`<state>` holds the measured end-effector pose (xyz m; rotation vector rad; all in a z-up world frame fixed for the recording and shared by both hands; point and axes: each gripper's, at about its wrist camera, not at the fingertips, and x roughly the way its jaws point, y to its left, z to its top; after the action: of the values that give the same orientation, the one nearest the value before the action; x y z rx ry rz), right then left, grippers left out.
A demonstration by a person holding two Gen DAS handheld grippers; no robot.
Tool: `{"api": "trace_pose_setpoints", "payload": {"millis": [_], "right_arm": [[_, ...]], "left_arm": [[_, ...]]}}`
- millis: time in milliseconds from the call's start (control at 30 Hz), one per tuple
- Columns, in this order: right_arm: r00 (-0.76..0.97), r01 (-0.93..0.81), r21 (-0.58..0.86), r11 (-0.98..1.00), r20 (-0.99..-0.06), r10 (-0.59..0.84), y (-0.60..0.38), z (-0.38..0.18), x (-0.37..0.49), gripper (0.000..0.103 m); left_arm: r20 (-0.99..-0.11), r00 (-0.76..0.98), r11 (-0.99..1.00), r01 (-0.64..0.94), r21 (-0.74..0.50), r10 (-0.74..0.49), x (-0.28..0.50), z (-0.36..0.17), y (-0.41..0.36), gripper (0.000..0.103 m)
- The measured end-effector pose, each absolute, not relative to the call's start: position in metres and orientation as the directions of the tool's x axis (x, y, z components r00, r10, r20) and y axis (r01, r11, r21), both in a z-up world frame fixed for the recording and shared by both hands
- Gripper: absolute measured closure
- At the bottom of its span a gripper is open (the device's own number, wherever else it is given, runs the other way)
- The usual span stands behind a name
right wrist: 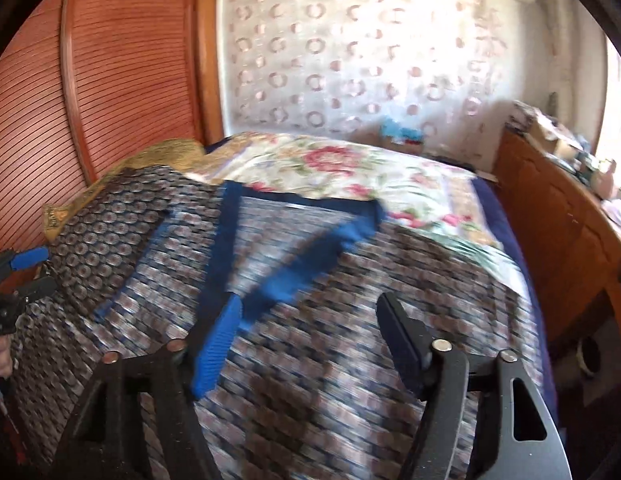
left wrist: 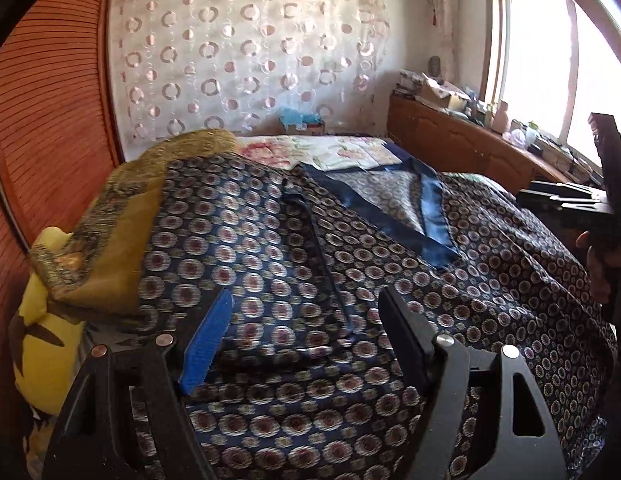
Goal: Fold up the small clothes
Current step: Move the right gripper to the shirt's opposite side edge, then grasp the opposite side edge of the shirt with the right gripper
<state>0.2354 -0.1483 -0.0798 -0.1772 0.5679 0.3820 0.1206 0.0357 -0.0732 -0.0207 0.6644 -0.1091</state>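
A dark blue garment with little round flower rings all over it lies spread out on the bed. It has a shiny blue trim that makes a V shape near its far end. One part of the cloth is folded over, and its edge runs down the middle.

The left gripper hangs just above the near part of the garment. Its two fingers stand wide apart and nothing is between them. One finger has a bright blue pad, the other is black.

The right gripper is also over the garment, nearer the blue trim. Its fingers are spread wide too, and it holds nothing. That picture is blurry, so the pattern looks smeared.

Under the garment's far end is a flowery bedsheet with pink roses. At the garment's far left corner sits a gold-brown cushion, and a yellow pillow lies below it. A red-brown wooden slatted door stands on the left. A white curtain with pink rings hangs on the back wall. A wooden cabinet under the window is full of small stuff.

I cannot read any words or labels; the small white print on the left gripper's body is too blurry.
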Motion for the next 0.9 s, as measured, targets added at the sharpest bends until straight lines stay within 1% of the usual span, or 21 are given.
{"api": "trace_pose_setpoints", "payload": {"millis": [100,233,333,433,500,667,867,900], "right_arm": [[0.787,-0.326,-0.054,0.944,-0.568,0.239,-0.182,-0.083,0.226,0.028],[0.784,-0.196,-0.106,0.975,-0.614,0.091,-0.231,-0.093,0.227,0.028],[0.751,-0.152,-0.043,0.987,-0.655,0.087,-0.264,-0.098,0.232,0.028],[0.734,-0.114,-0.048,0.992,-0.677,0.051,-0.284,-0.105,0.230,0.028],[0.721,-0.097,-0.033,0.995,-0.691,0.047,-0.298,-0.105,0.228,0.028],[0.683,-0.075,0.050,0.996,-0.725,0.088,-0.321,-0.112,0.223,0.028],[0.661,-0.088,0.121,0.989,-0.736,0.149,-0.344,-0.115,0.205,0.028],[0.658,-0.092,0.134,0.987,-0.736,0.161,-0.346,-0.118,0.207,0.030]], "left_arm": [[-0.656,0.742,0.990,0.127,-0.066,-0.139,0.131,-0.084,0.024,0.027],[-0.700,0.694,0.985,0.155,-0.080,-0.166,0.143,-0.098,0.015,0.027],[-0.734,0.658,0.984,0.161,-0.077,-0.165,0.150,-0.107,0.012,0.027],[-0.764,0.622,0.982,0.166,-0.086,-0.172,0.158,-0.113,0.009,0.026],[-0.764,0.621,0.981,0.174,-0.084,-0.176,0.159,-0.113,0.009,0.026],[-0.785,0.607,0.979,0.202,0.000,-0.126,0.161,-0.116,-0.004,0.016],[-0.789,0.600,0.977,0.212,-0.005,-0.134,0.161,-0.115,-0.004,0.013],[-0.789,0.600,0.977,0.212,-0.005,-0.134,0.160,-0.115,-0.003,0.012]]}}
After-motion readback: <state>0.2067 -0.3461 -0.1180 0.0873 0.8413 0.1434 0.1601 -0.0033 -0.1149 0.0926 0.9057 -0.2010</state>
